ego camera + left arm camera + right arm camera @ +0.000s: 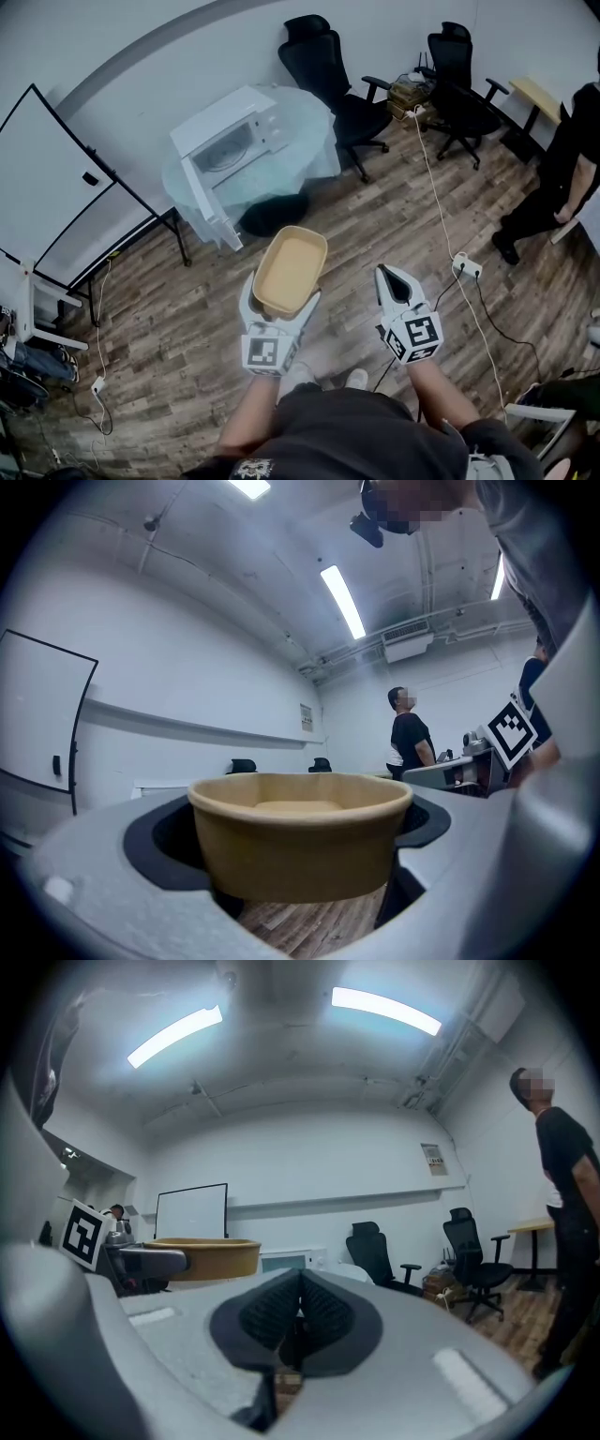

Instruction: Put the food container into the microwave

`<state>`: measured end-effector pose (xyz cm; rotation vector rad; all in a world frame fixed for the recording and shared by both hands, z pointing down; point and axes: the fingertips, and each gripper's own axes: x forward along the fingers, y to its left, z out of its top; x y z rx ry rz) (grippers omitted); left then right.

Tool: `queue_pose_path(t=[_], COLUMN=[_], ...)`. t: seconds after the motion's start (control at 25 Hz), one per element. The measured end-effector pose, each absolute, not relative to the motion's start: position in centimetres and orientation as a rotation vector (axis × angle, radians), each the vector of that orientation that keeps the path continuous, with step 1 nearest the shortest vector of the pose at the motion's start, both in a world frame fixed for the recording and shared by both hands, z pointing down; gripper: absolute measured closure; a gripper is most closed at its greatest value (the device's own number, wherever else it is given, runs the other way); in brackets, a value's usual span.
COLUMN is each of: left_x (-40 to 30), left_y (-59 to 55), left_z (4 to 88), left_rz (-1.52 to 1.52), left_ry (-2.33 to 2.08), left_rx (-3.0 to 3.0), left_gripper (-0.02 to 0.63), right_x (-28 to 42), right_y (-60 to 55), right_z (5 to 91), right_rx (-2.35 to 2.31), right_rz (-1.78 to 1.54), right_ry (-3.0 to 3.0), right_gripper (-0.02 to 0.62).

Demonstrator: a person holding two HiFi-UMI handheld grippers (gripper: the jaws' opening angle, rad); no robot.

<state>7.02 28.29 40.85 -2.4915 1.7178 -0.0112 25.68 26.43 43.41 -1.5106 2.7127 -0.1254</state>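
Note:
A tan, empty food container (pixel 290 269) is held in the air above the wooden floor, with my left gripper (pixel 280 302) shut on its near end. In the left gripper view the container (pixel 300 833) fills the space between the jaws. The white microwave (pixel 228 145) stands with its door open on a round glass table (pixel 314 141) ahead, well beyond the container. My right gripper (pixel 391 279) is shut and holds nothing, level with the left one and to its right. From the right gripper view the container (pixel 201 1257) shows at the left, and the pads (pixel 298 1309) meet.
Two black office chairs (pixel 330 86) stand behind the table, by the wall. A whiteboard (pixel 56 202) on a stand is at the left. A white cable (pixel 441 216) and power strip (pixel 466 267) lie on the floor to the right. A person in black (pixel 562 173) stands at the far right.

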Motion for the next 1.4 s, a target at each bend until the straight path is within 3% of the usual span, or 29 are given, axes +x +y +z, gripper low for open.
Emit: queue_pose_path(t=[0.72,1.4], left_x=[8.2,2.5], left_y=[20.3,8.5], left_z=[40.9,41.7], left_rz=[0.076,0.096], left_ry=[1.729,1.694], left_rx=[-2.510,-2.565], left_gripper=[0.034,0.034], right_x=[26.5,18.1], right_y=[19.2,5.8], right_z=[44.2,43.1], right_rx=[-1.514,-1.500], right_rz=[-0.094,-0.068], right_ry=[2.770,2.790], right_gripper=[0.594,0.594])
